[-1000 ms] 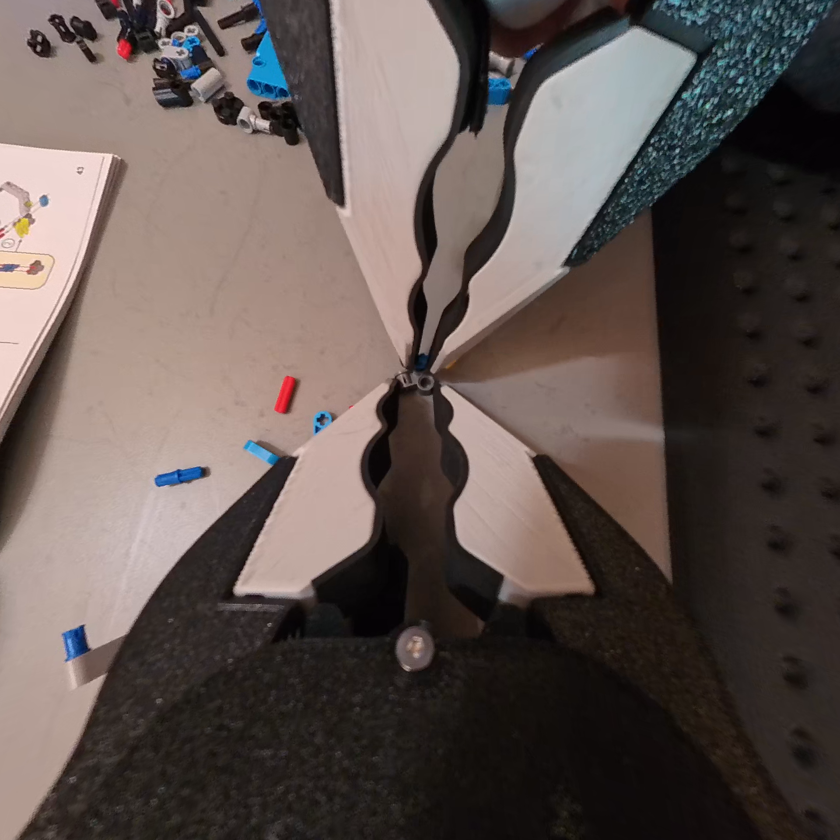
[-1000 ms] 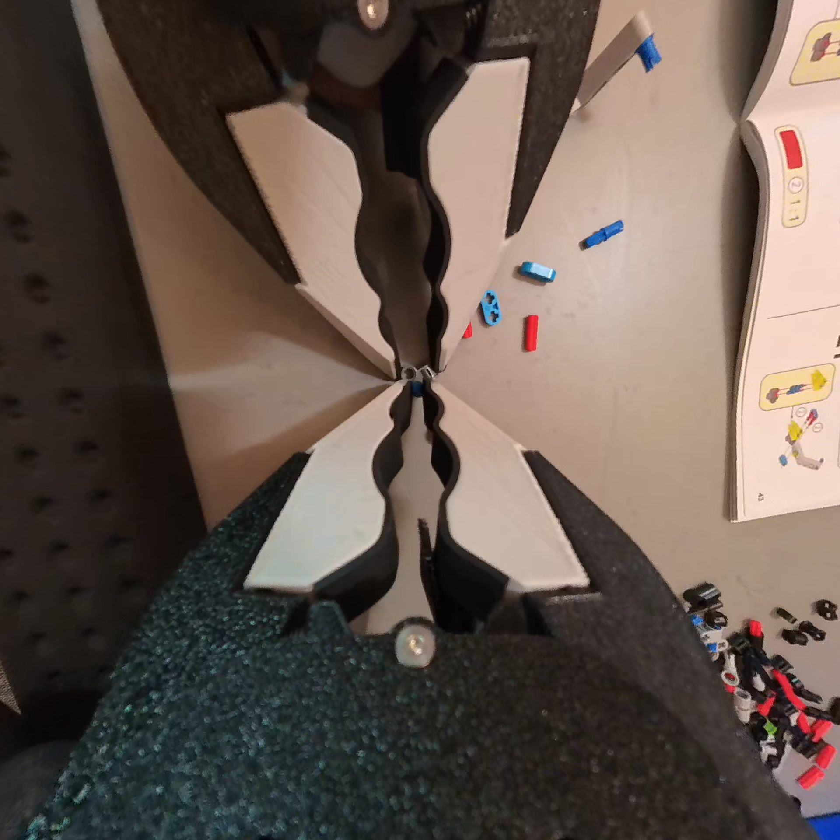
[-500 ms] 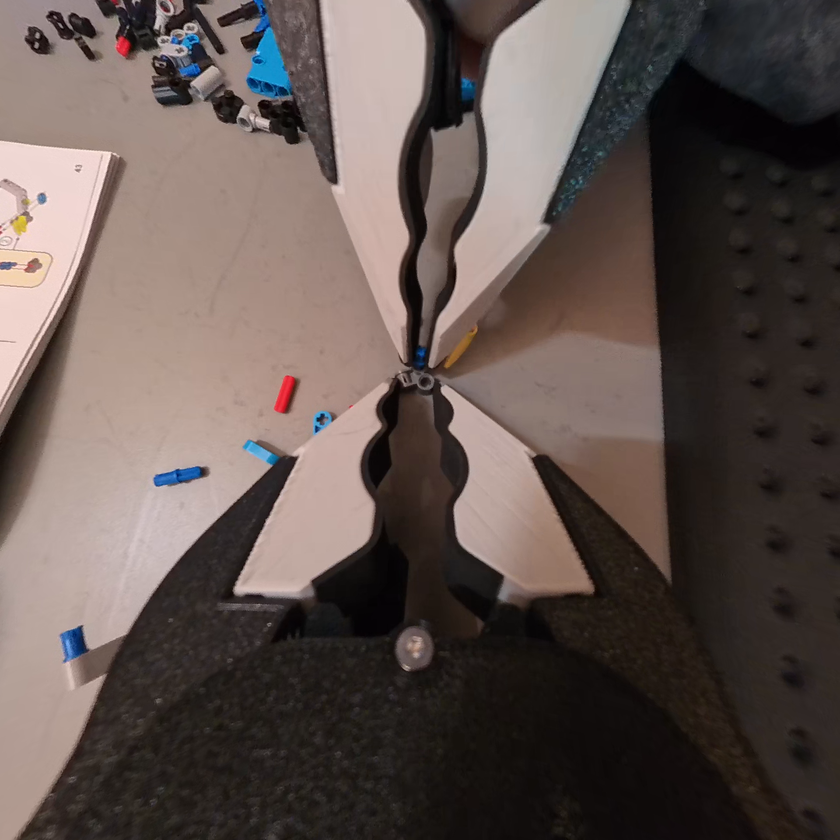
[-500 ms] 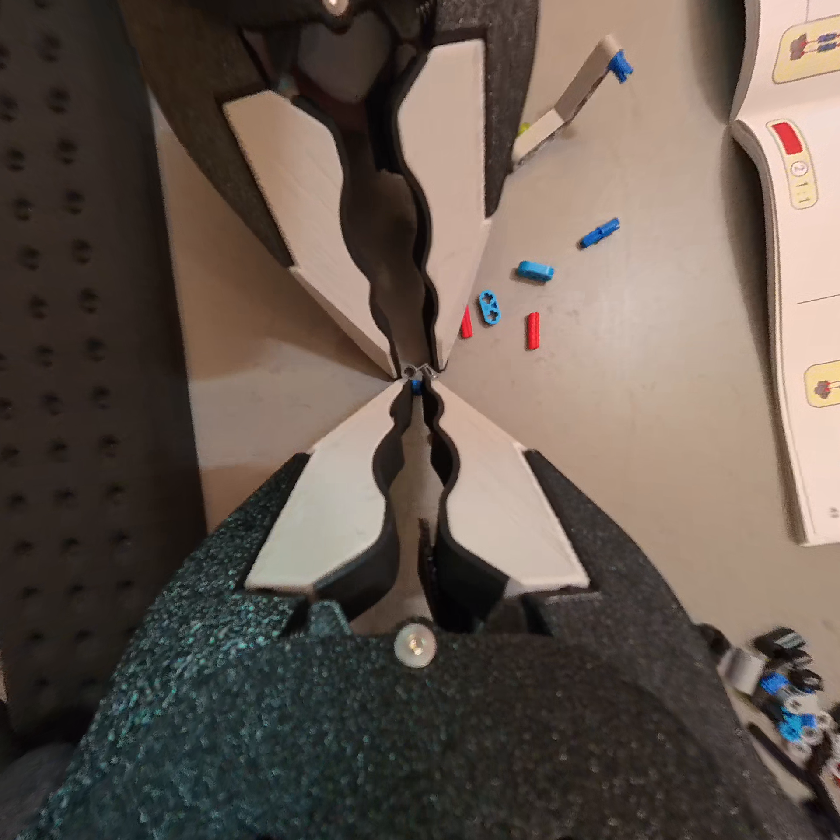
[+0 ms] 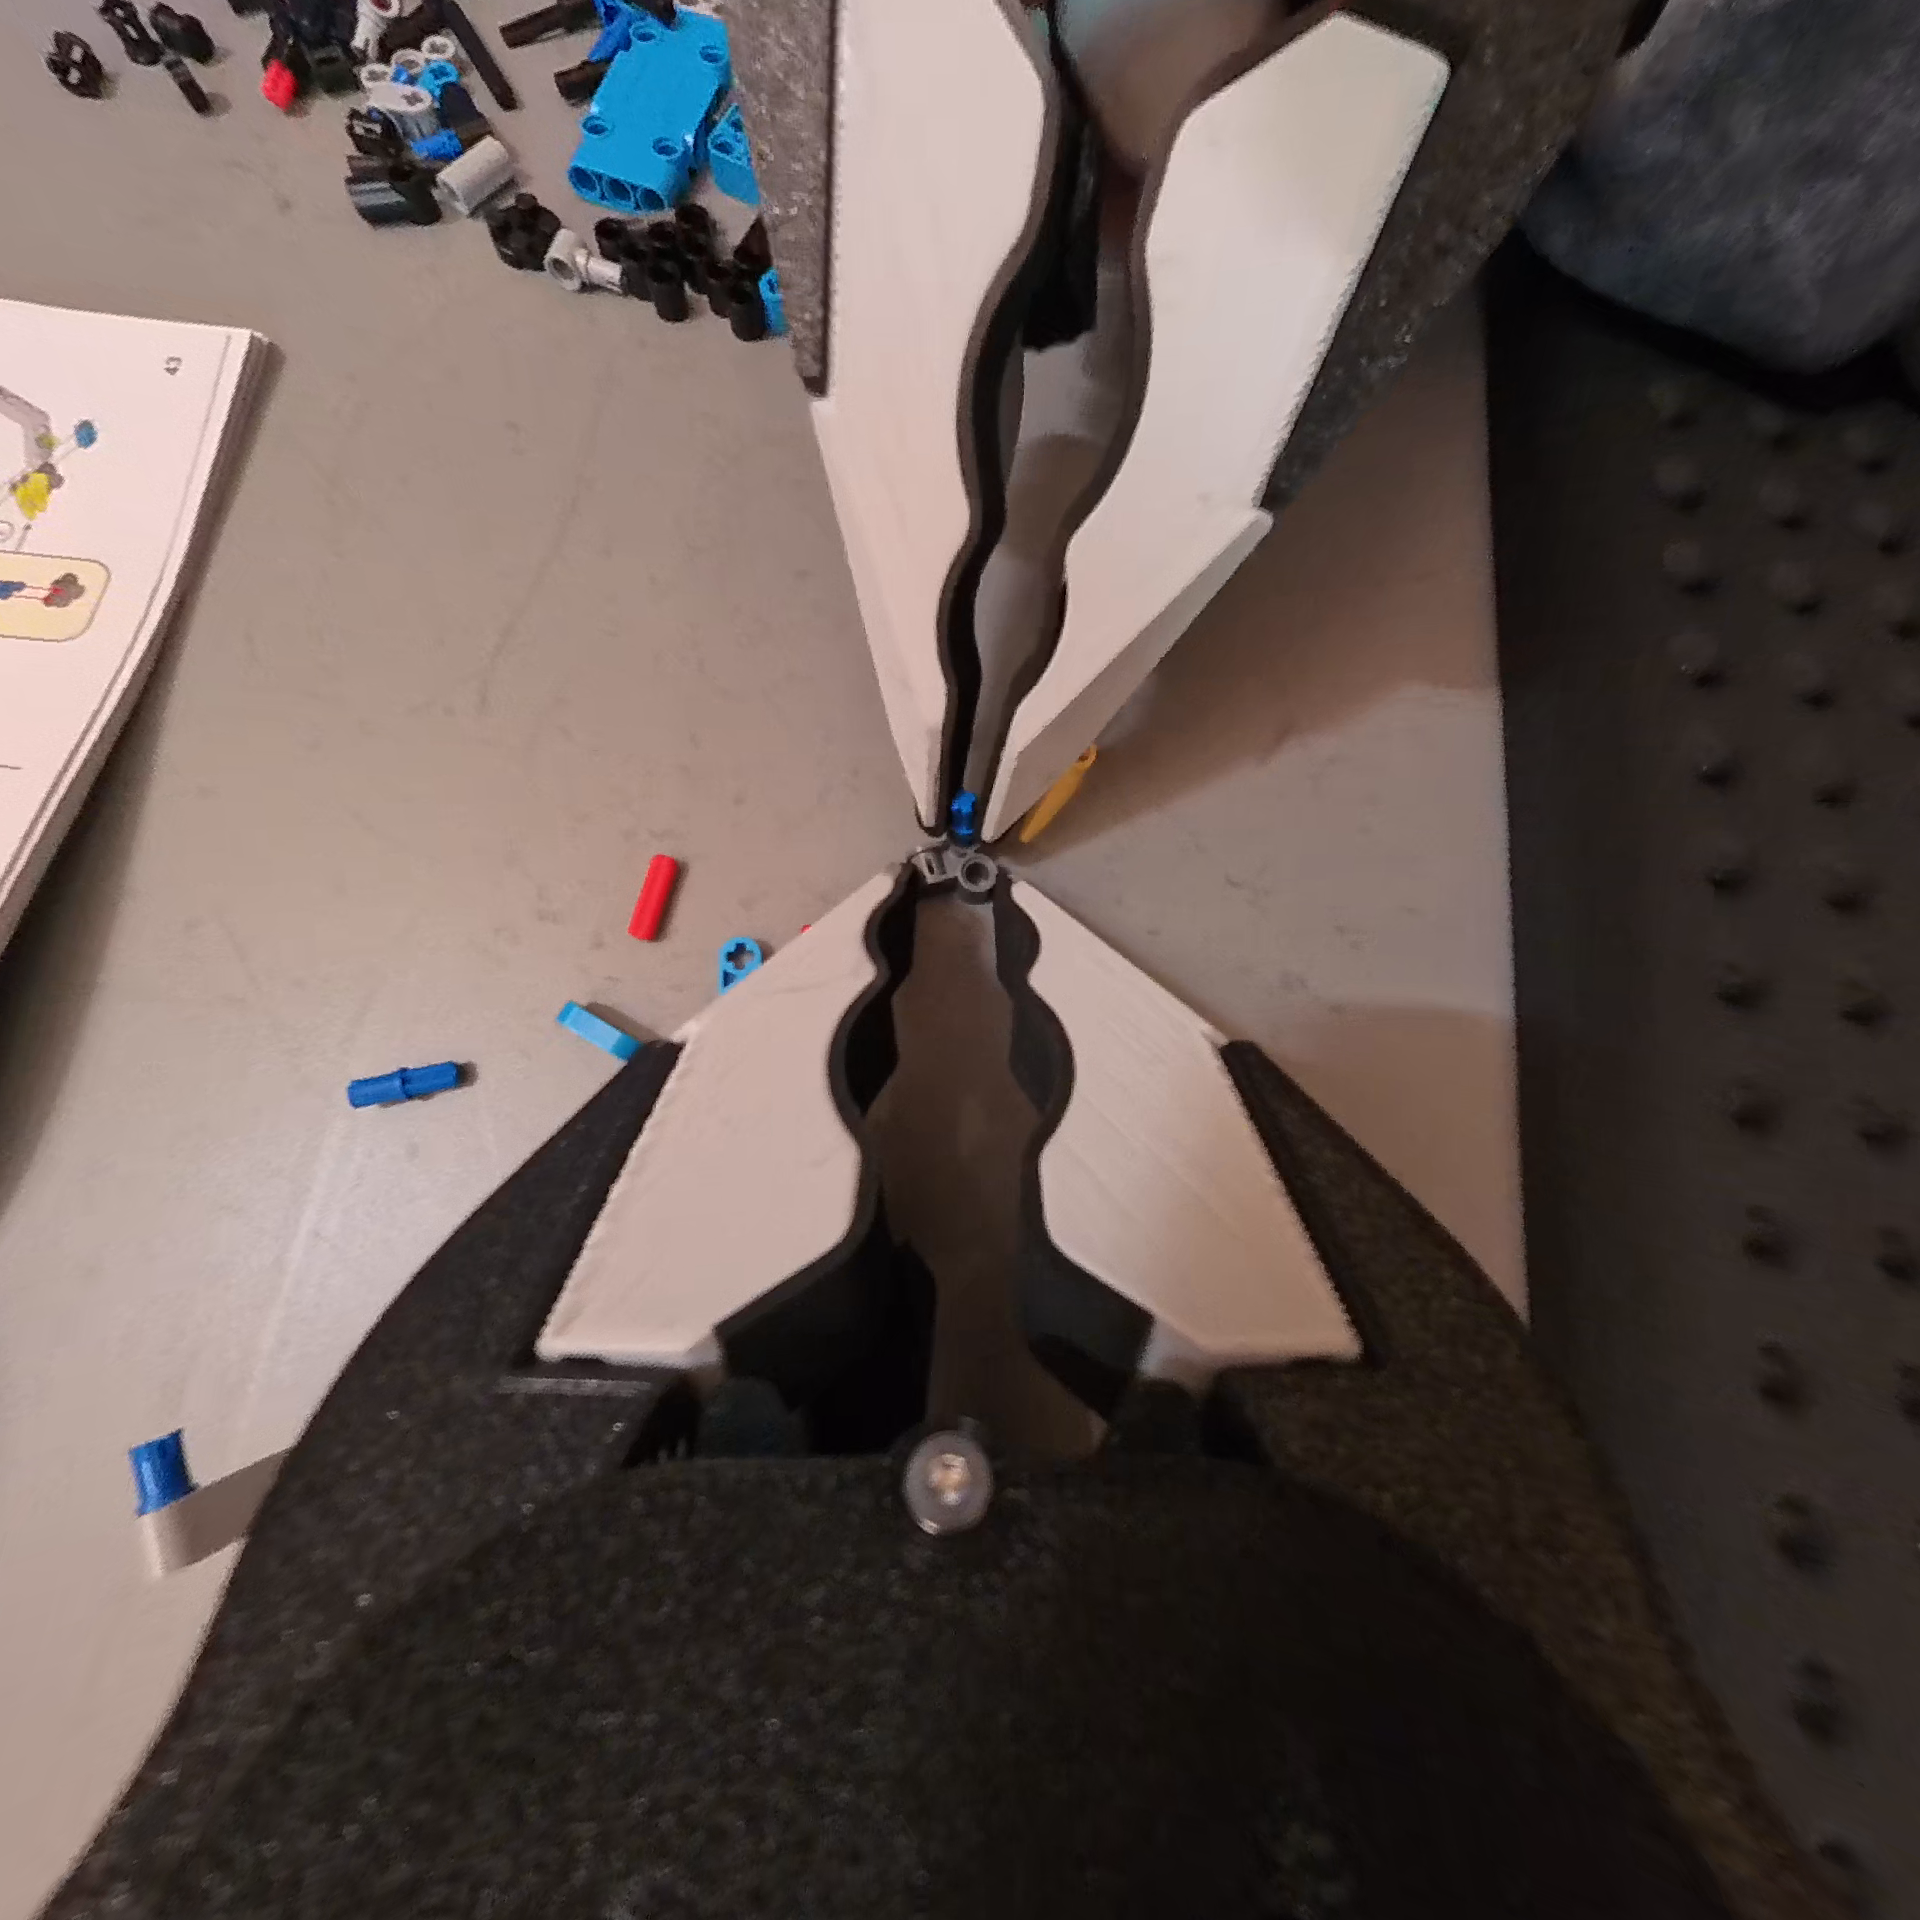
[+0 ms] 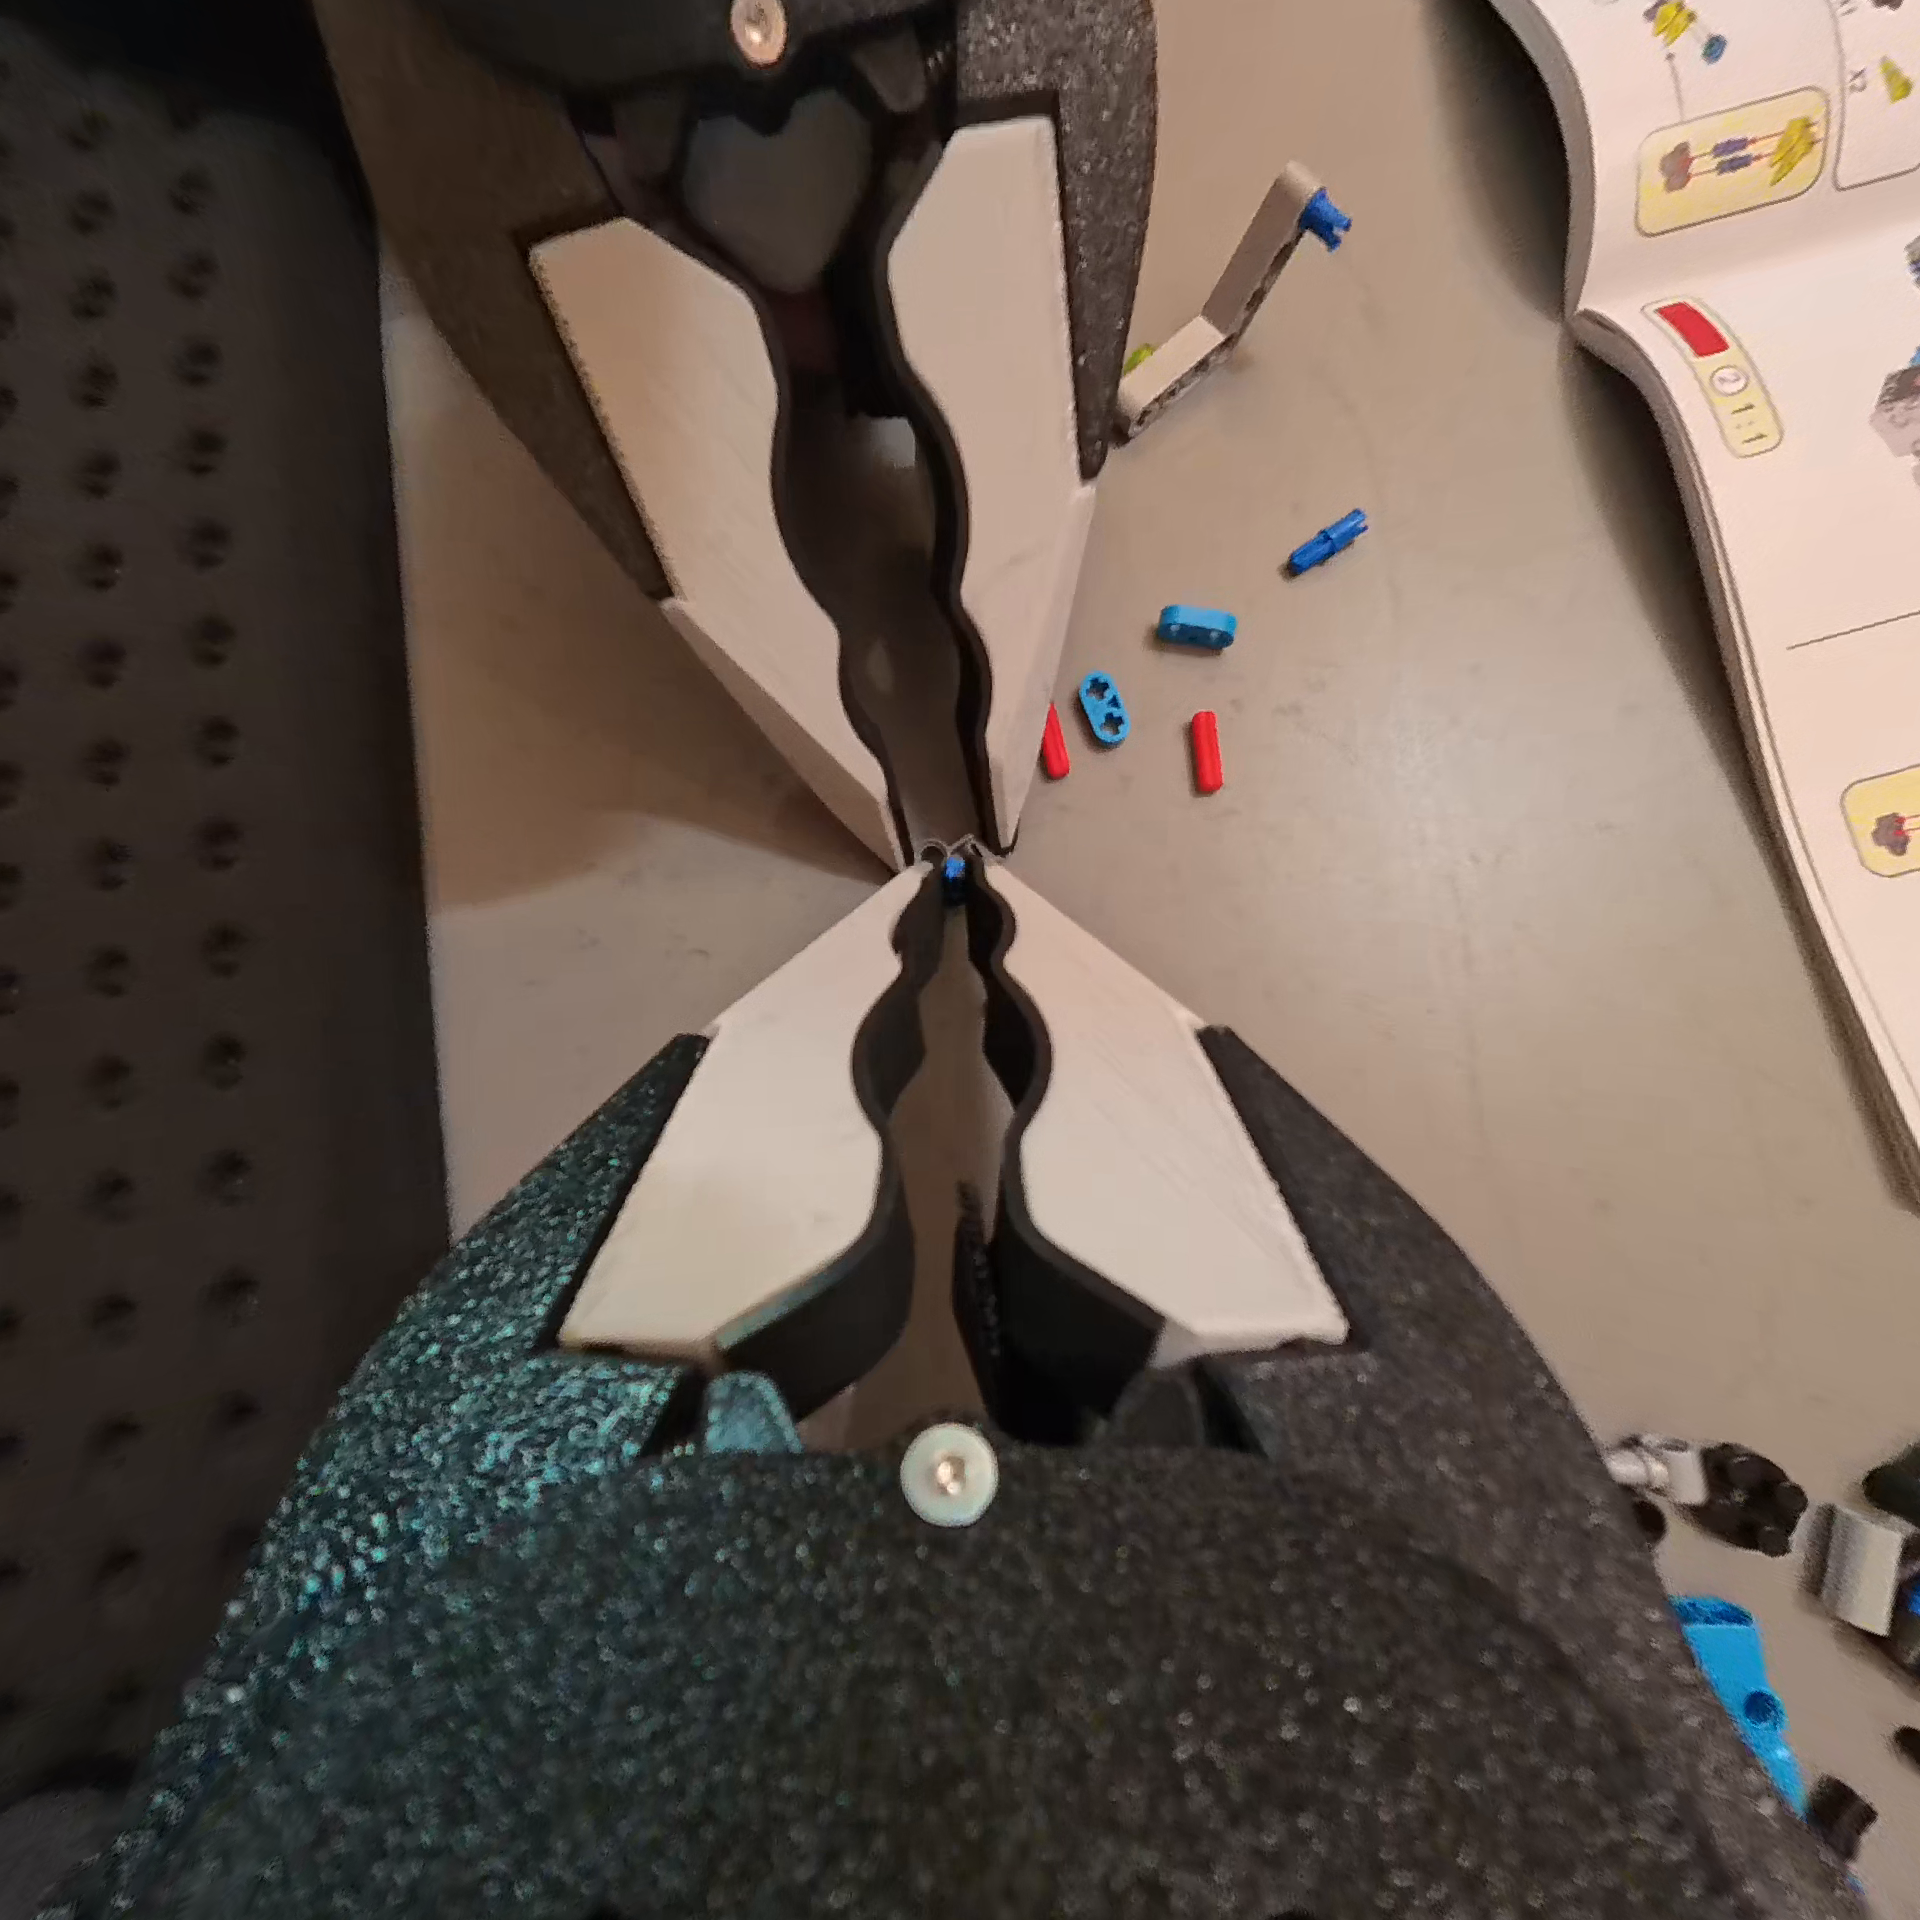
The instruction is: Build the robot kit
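Observation:
My left gripper (image 5: 956, 873) is shut on a small grey connector piece (image 5: 958, 869) held at its tips above the grey table. My right gripper (image 6: 951, 873) is shut on a small blue pin (image 6: 952, 871). The two grippers meet tip to tip. In the left wrist view the right gripper (image 5: 961, 816) comes down from the top with the blue pin (image 5: 962, 812) pointing at the grey connector. In the right wrist view the left gripper (image 6: 951, 847) comes from the top with the grey connector (image 6: 951, 844) just showing.
Loose parts lie on the table: a red pin (image 5: 652, 896), blue pieces (image 5: 403, 1085), a bent grey beam with a blue pin (image 6: 1226, 301), a yellow piece (image 5: 1055, 795). A pile of parts (image 5: 582, 156) and an open instruction booklet (image 5: 94, 561) lie at left. A dark studded mat (image 5: 1714, 1039) lies at right.
The right gripper has swung and tilted while its tip stayed against the left gripper's tip. The blue pin shows more clearly against the grey connector. The left gripper has barely moved.

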The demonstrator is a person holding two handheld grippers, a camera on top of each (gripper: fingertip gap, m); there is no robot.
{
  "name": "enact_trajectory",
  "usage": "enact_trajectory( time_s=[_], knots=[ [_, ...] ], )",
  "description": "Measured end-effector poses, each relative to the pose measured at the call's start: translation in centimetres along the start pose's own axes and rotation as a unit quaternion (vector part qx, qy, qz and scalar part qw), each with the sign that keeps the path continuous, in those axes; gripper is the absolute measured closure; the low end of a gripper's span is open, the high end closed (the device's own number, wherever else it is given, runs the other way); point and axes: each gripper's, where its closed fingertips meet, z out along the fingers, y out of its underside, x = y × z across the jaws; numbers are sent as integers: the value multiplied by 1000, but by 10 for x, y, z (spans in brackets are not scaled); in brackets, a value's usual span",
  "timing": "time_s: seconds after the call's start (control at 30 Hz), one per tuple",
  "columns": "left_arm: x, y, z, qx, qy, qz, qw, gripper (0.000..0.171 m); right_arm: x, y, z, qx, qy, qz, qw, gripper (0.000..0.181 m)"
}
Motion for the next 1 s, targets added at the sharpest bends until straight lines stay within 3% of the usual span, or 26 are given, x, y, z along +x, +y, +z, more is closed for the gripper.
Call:
enact_trajectory(
  time_s=[0.27,1.0],
  knots=[
    [1,-1,-1,1,2,0,1000,157,1,-1,0,21,-13,49,998,176],
    [6,3,-3,-2,16,17,1000,157,-8,8,0,3,17,19,1000,172]
  ],
)
